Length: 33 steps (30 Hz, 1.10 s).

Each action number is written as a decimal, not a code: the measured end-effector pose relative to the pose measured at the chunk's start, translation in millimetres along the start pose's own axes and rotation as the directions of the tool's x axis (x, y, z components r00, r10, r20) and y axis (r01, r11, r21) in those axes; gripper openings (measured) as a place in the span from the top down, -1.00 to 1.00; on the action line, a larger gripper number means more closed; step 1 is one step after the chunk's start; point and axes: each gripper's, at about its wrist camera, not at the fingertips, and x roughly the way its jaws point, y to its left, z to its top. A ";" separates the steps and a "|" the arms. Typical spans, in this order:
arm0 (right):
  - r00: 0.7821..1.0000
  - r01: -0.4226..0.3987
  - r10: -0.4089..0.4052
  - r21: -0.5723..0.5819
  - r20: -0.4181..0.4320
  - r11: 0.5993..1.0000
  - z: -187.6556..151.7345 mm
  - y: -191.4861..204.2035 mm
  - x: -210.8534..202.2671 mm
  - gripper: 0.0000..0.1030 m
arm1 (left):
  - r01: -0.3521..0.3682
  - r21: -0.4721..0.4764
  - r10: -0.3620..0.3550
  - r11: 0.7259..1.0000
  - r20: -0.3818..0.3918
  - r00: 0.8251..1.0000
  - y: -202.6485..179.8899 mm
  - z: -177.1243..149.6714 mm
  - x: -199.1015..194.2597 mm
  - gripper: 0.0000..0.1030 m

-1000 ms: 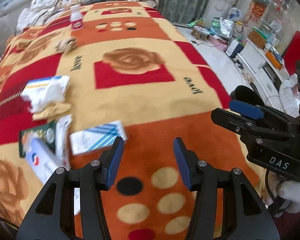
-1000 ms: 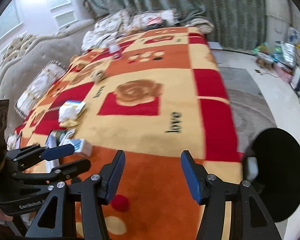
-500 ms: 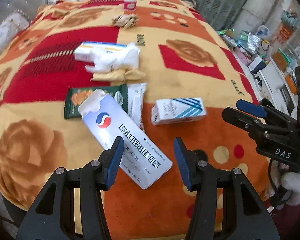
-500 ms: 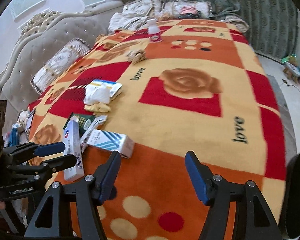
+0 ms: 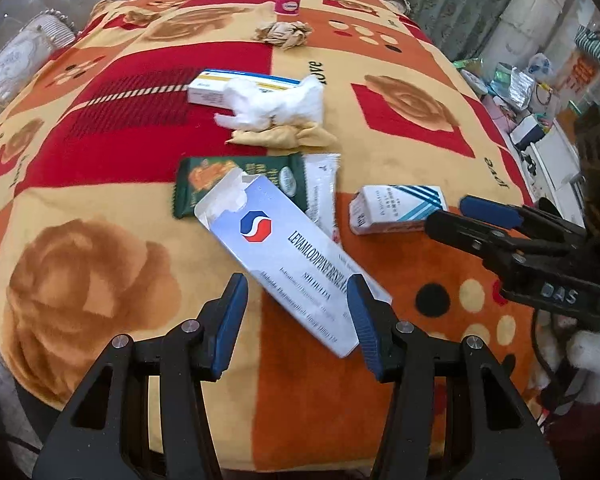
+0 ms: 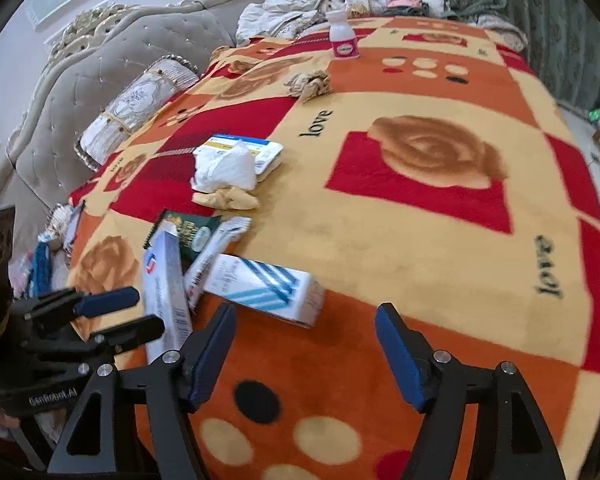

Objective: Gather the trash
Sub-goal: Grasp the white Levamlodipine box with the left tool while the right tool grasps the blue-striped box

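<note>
The long white carton (image 5: 288,256) carries "LEVAMLODIPINE BESYLATE" (its smaller lines are too blurred to read). The blanket (image 6: 440,236) shows the word "love" several times. The right gripper (image 5: 452,216) body shows "DAS", the left gripper (image 6: 132,314) body "GenRobot.AI".

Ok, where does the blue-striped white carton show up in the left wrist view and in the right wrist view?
Left wrist: the blue-striped carton lies right of centre on the orange patch, just left of the right tongs.
Right wrist: the same carton lies lower left of centre, just beyond the left finger.
Shared landmark: the long white tablet box, lying to the carton's left in both views.
</note>
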 end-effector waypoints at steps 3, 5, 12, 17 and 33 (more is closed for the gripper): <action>1.000 -0.005 0.005 -0.003 -0.003 1.000 5.0 14.5 9.6 -0.37 | -0.002 -0.008 0.002 1.000 0.007 1.000 7.6 -4.9 -9.9 0.03; 1.000 -0.002 0.002 -0.010 0.003 1.000 9.4 23.6 14.8 -0.41 | 0.000 -0.019 0.000 1.000 0.011 1.000 11.8 -6.4 -15.0 0.03; 0.998 0.054 -0.056 -0.042 -0.037 0.998 18.2 40.1 42.1 -0.50 | 0.035 -0.094 -0.032 0.995 0.034 0.999 27.4 -5.3 -21.9 0.03; 1.000 0.018 -0.018 -0.015 0.003 1.000 16.0 25.3 32.2 -0.49 | 0.058 -0.172 -0.058 0.983 0.009 0.998 38.5 -6.4 -9.2 0.03; 0.999 0.041 -0.043 0.070 0.023 0.997 -2.8 -28.8 -2.8 -0.49 | 0.101 -0.214 -0.101 0.972 0.013 0.995 11.1 14.3 29.7 -0.22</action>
